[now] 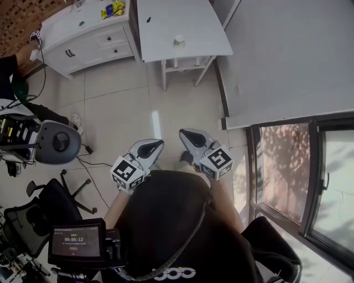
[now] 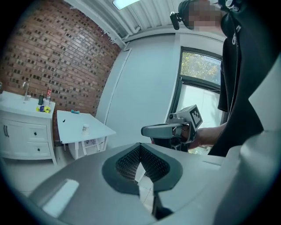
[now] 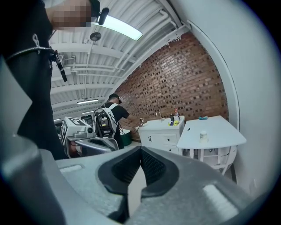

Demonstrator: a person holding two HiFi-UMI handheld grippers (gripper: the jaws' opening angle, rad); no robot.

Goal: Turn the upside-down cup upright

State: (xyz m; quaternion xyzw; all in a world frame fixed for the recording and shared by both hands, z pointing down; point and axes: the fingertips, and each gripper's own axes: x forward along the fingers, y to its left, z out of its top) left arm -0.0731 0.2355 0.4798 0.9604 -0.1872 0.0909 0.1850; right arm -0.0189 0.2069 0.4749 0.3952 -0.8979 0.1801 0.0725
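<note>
A small pale cup [image 1: 178, 40] stands near the front edge of a white table [image 1: 166, 22] across the tiled floor; it is too small to tell which way up it is. It also shows as a speck in the left gripper view, cup [image 2: 85, 128], and in the right gripper view, cup [image 3: 203, 136]. My left gripper [image 1: 156, 145] and right gripper [image 1: 185, 134] are held side by side at waist height, far from the table. Both point toward it with jaws shut and nothing between them: left gripper [image 2: 140, 148], right gripper [image 3: 140, 153].
A white sink cabinet [image 1: 83, 33] with yellow items [image 1: 113, 9] stands left of the table. Office chairs [image 1: 55, 142] and cables lie at the left. A person [image 3: 112, 115] works by the brick wall. A window [image 1: 310, 182] and grey wall bound the right.
</note>
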